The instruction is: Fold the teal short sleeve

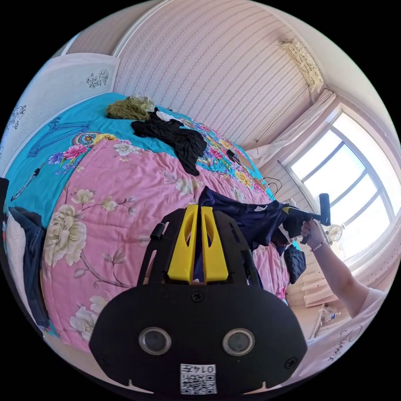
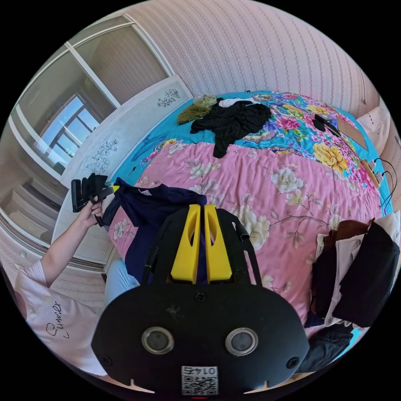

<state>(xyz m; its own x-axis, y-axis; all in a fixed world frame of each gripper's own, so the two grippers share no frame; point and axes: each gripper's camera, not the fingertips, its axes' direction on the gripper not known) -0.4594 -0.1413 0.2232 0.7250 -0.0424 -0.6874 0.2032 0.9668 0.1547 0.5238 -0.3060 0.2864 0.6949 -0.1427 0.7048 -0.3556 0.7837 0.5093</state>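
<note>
Shirt (image 1: pixel 255 221), dark, light and limp, hangs stretched over the bed (image 1: pixel 121 225), left gripper (image 1: pixel 199 211) and right gripper (image 2: pixel 199 211) each clamped on an edge; shoulder seams look the best hold.

We see a bed (image 1: pixel 125 234) under a pink floral quilt (image 2: pixel 267 184), with a turquoise flowered sheet (image 1: pixel 46 167) at its far end. Beyond it rises a wall (image 1: pixel 217 67) papered in fine stripes. A large window (image 1: pixel 355 192) pours bright daylight in past a pale curtain (image 1: pixel 292 131). A white panelled headboard (image 2: pixel 125 121) bears dark floral motifs.
</note>
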